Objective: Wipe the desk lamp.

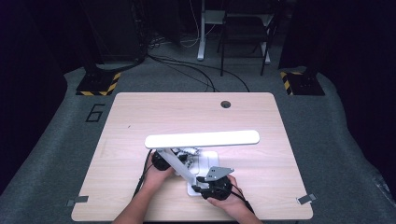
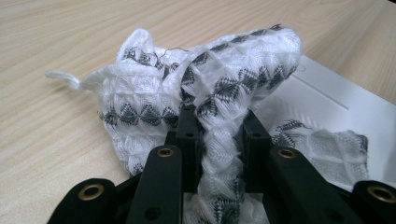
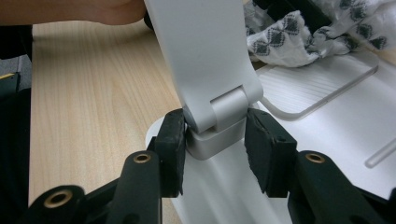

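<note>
The left gripper pinches a twisted fold of the white, grey-patterned cloth on the desk lamp's base, at about ten o'clock from the right gripper. That one clamps the lamp's hinge – jaws narrow, pads on both sides. The cloth is soft and light (it bunches easily); the lamp looks stiff, smooth and top-heavy – best held low, at the hinge.

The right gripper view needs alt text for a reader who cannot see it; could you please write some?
The right gripper clamps its two black jaws on the hinge at the foot of a white desk lamp's arm, just above the lamp's base. Behind, a white cloth with a dark diamond pattern lies on the base, which stands on a light wooden table.
</note>
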A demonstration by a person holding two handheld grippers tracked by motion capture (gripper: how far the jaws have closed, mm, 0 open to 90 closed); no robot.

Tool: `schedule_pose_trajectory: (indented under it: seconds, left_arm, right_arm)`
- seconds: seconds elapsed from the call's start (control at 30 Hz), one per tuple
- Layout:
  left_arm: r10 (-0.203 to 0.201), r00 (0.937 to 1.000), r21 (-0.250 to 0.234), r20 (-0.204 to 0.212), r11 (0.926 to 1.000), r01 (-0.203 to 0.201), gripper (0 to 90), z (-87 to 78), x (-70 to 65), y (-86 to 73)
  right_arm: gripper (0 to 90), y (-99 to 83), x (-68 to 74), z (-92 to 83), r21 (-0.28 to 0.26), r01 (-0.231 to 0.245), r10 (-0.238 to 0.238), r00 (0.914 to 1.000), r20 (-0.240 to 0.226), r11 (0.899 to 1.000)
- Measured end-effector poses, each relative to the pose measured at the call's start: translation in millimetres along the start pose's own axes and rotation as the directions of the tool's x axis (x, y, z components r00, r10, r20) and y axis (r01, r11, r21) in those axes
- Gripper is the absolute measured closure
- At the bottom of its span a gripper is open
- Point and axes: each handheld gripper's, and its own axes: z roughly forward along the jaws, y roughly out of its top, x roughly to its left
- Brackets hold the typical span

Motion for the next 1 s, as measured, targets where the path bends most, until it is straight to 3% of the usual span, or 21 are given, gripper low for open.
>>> schedule_pose_trajectory:
  seconds: [0.23, 0.47, 0.6, 0.63, 0.77, 1.0]
  left_arm:
    - [-0.01, 0.9998, 0.002, 0.014, 0.9999, 0.01, 74.6, -0.5, -0.8, -1.1]
    - [0.061, 0.9973, 0.038, 0.041, 0.9973, -0.063, 74.7, -6.4, -7.3, -3.3]
    - [0.069, 0.9952, 0.042, 0.069, 0.9965, -0.072, 74.7, -9.7, -9.2, -6.8]
    - [0.053, 0.9959, 0.038, 0.073, 0.9977, -0.056, 74.7, -10.3, -11.1, -8.1]
    - [0.085, 0.9925, 0.048, 0.088, 0.9948, -0.09, 74.7, -13.7, -13.7, -10.1]
    - [0.107, 0.9852, 0.053, 0.134, 0.992, -0.115, 74.6, -21.0, -22.7, -17.4]
  right_arm:
    - [58.9, 0.1, -0.3, 0.0, 0.0, 0.002, -0.002, 1.0, -0.001, 1.0]
    - [58.9, 0.1, 0.2, 0.0, 0.001, 0.002, -0.002, 1.0, -0.002, 1.0]
    - [58.8, 0.1, 0.3, 0.0, 0.001, 0.002, -0.002, 1.0, -0.001, 1.0]
    - [58.8, 0.0, 0.4, 0.0, 0.001, 0.002, -0.002, 1.0, -0.001, 1.0]
    - [58.8, 0.0, 0.5, 0.0, 0.001, 0.0, 0.0, 1.0, -0.001, 1.0]
    - [58.8, -0.3, 0.5, 0.1, -0.003, -0.001, 0.001, 1.0, 0.0, 1.0]
